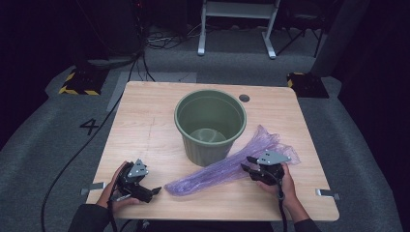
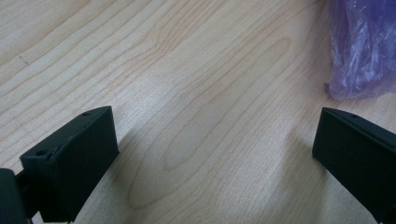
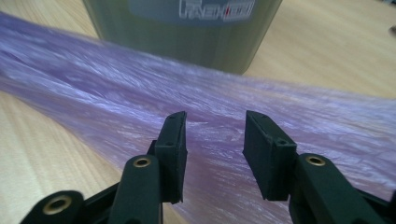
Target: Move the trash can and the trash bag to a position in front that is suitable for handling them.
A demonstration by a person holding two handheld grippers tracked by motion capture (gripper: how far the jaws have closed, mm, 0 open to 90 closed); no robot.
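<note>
On the floor, table: a square light-wood table (image 1: pixel 145 125) stands on grey carpet, with a small round dark hole (image 1: pixel 244 98) near its far right corner.
Bucket: a round olive-green plastic bucket (image 1: pixel 210 126) stands upright and open just beyond the table's middle; the right gripper view shows white lettering on its wall (image 3: pixel 217 8).
Bag: a long crumpled translucent purple plastic bag (image 1: pixel 227 164) lies flat on the wood, running from near the front middle of the table up to the right, passing in front of the bucket's base, touching it or nearly so.
Right gripper: the black two-jaw right gripper (image 1: pixel 247 163), held in the person's right hand (image 1: pixel 285 183), sits at the bag's wider right part; its jaws are spread a little apart with the purple film (image 3: pixel 215 126) between and beneath them, not pinching it.
Left gripper: the black two-jaw left gripper (image 1: pixel 155 191), in the left hand (image 1: pixel 113 191), rests low at the front left, jaws spread wide over bare wood, just beside the bag's narrow end (image 2: pixel 359 51) and apart from it.
</note>
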